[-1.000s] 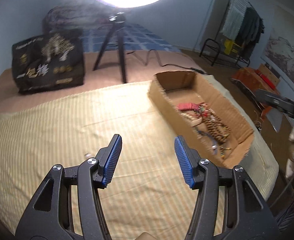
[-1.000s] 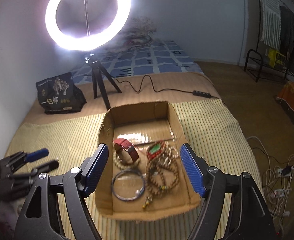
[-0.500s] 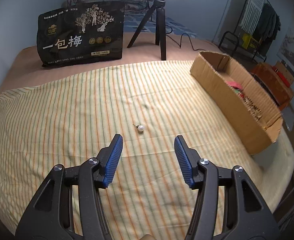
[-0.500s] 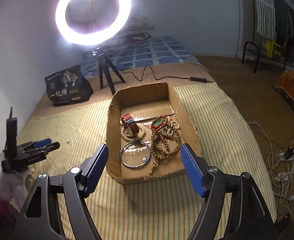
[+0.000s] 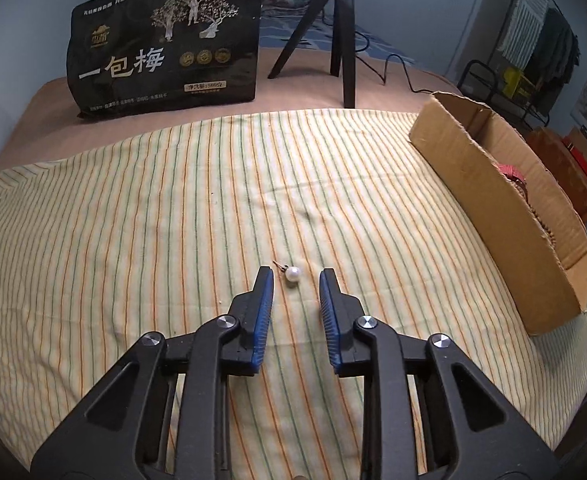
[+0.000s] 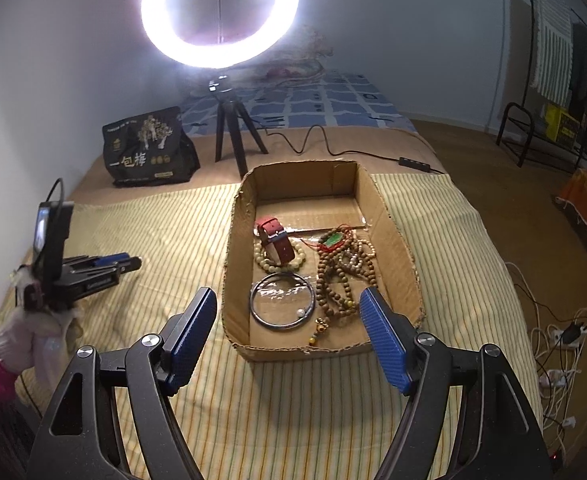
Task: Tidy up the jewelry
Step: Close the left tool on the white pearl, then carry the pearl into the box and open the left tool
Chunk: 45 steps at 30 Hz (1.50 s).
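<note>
A small pearl earring point(image 5: 293, 275) with a short metal post lies on the striped cloth point(image 5: 133, 200). My left gripper point(image 5: 296, 279) is low over it with its jaws closing. The pearl sits between the blue fingertips point(image 5: 267, 280), which do not touch it. From the right wrist view the left gripper point(image 6: 131, 261) is far left, held by a gloved hand. My right gripper point(image 6: 287, 298) stands open and empty before the near end of the cardboard box point(image 6: 233, 240). The box holds a red watch strap point(image 6: 275, 238), a silver bangle point(image 6: 281, 300) and brown bead strings point(image 6: 341, 276).
A black snack bag point(image 5: 165, 40) and the ring light's tripod point(image 5: 341, 40) stand behind the cloth. The box wall point(image 5: 493, 200) runs along the right side. Cables and power strips point(image 6: 561, 332) lie on the floor to the right of the bed.
My left gripper swung away from the box, came down to the pearl earring and narrowed its jaws around it. The right gripper drew back a little from the box and stayed open.
</note>
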{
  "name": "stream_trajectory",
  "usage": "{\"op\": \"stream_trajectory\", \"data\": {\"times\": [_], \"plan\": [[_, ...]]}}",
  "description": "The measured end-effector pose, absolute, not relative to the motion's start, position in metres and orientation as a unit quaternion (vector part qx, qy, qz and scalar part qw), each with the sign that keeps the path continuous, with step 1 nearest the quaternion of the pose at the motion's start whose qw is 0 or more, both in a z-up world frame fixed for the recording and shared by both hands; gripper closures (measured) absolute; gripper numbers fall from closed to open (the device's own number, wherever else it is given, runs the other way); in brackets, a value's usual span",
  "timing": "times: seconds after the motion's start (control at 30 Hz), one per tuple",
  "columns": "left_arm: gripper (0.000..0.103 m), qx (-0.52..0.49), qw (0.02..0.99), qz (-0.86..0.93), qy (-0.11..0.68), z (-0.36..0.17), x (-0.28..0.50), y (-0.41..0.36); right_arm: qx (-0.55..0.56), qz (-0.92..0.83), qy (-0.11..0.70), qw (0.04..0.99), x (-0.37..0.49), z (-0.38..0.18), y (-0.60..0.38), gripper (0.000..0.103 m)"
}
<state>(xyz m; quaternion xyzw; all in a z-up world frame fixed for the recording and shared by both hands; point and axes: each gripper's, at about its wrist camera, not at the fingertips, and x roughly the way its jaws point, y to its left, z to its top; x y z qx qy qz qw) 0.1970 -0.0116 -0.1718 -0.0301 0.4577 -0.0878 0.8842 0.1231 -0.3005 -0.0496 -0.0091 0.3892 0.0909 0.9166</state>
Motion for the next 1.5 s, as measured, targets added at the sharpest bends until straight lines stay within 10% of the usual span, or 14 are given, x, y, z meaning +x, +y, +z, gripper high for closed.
{"op": "stream_trajectory", "data": {"times": [0.5, 1.5], "plan": [[0.096, -0.028, 0.881, -0.088, 0.464, -0.183, 0.208, -0.013, -0.022, 0.089, 0.399, 0.912, 0.125, -0.058, -0.291, 0.029], [0.096, -0.030, 0.895, -0.232, 0.379, -0.084, 0.182, -0.145, 0.000, 0.047, 0.419, 0.907, 0.128, -0.063, -0.317, 0.029]]}}
